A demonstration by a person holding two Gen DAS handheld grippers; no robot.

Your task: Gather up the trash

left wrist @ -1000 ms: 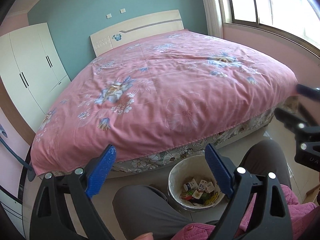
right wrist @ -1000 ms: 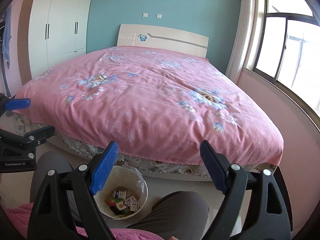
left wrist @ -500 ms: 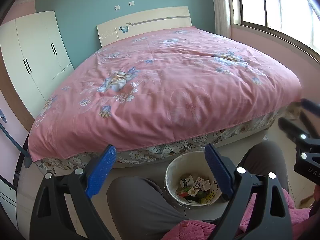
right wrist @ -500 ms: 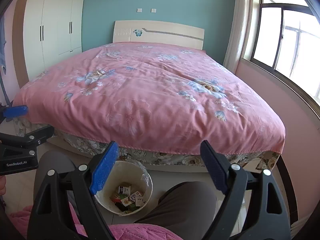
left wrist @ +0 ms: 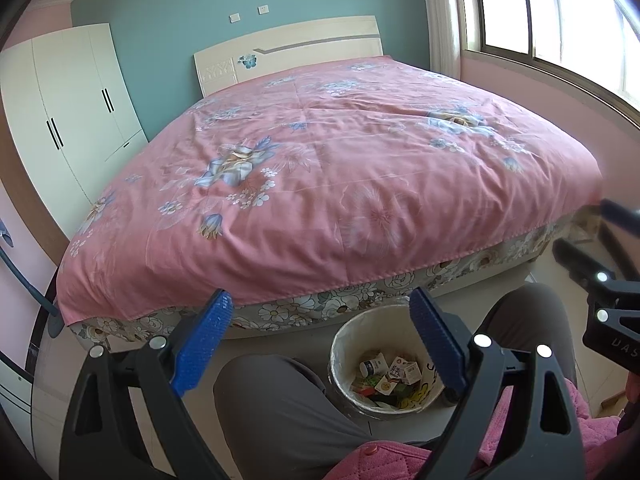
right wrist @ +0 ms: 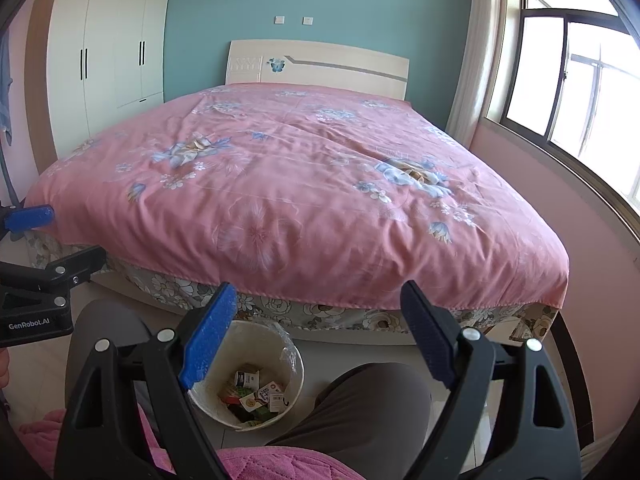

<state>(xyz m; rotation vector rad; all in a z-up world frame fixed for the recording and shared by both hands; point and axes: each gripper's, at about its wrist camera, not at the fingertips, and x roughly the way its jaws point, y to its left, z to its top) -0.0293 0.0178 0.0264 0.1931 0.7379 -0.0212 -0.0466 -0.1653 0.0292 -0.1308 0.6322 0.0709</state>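
Bedroom, bin at your knees.
Your left gripper [left wrist: 316,338] and right gripper [right wrist: 316,330] gape wide, empty, over the lined wastebasket [left wrist: 340,344] on tiled floor [right wrist: 360,354] before the pink-quilted bed [right wrist: 300,200].

Pink floral cotton-like bedspread [right wrist: 304,208], matt, creased. Round white bin [left wrist: 340,344], clear glossy plastic liner, printed paper cartons [left wrist: 404,370] inside. Glossy white wardrobe [right wrist: 108,52]. Ribbed blue pads [left wrist: 202,344], matt black plastic frames.

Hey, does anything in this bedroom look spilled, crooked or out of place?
Nothing stands out. The bin stands upright on the floor by the bed, with the trash inside it. The pink cover lies smooth and bare.
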